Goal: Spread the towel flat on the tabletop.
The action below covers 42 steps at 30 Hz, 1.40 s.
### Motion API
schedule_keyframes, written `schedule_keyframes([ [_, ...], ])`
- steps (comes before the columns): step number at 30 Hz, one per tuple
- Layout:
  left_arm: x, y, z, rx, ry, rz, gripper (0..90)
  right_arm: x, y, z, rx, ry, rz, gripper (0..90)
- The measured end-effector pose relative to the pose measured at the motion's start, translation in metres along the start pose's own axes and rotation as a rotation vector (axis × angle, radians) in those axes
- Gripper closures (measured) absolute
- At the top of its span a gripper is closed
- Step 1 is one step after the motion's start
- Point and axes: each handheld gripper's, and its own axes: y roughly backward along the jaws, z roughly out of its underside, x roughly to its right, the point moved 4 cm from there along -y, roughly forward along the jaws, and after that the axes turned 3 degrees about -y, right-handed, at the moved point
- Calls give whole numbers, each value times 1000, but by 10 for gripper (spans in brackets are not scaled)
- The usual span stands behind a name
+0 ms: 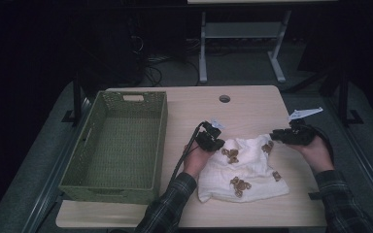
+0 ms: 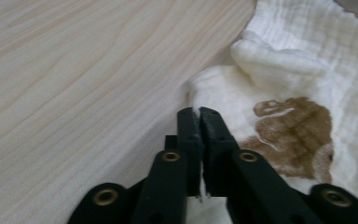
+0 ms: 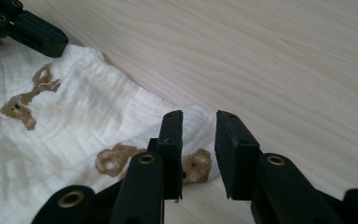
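A white muslin cloth (image 1: 245, 170) printed with brown bears lies crumpled on the light wooden table (image 1: 252, 104). My left gripper (image 1: 217, 142) is at the cloth's far left corner. In the left gripper view its jaws (image 2: 199, 113) are shut on the cloth's (image 2: 284, 70) edge, with a sliver of white fabric pinched between them. My right gripper (image 1: 274, 136) is at the far right corner. In the right gripper view its jaws (image 3: 199, 119) stand open, astride the cloth's (image 3: 74, 116) corner without pressing it. The left gripper (image 3: 32, 32) also shows there, at the top left.
An empty green woven basket (image 1: 119, 145) stands on the table's left side, close to my left forearm. A round cable hole (image 1: 225, 98) sits near the table's far edge. Beyond the table, the white legs of another desk (image 1: 203, 53) stand on a dark floor.
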Motion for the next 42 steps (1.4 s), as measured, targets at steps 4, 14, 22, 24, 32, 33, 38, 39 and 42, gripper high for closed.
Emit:
schedule_keyframes([
  [4,6,13,-4,39,-27,-17,879,-1,0,0,-1,0,2,714],
  [14,98,29,-7,83,-268,89,875,1,3,0,10,0,10,714],
  [22,127,27,5,82,-315,185,735,1,3,1,11,-2,14,715],
  [24,120,32,1,101,-309,170,718,1,4,1,10,1,14,715],
  [32,79,47,-6,150,-213,116,649,0,3,1,5,5,16,714],
  [33,73,43,-3,128,-195,128,634,0,3,1,5,7,16,714],
  [38,77,29,3,108,-185,182,615,0,2,2,-3,3,15,714],
  [39,78,27,3,102,-190,186,614,0,2,2,-4,3,16,714],
  [42,81,22,5,82,-202,192,632,0,2,2,-2,3,16,714],
])
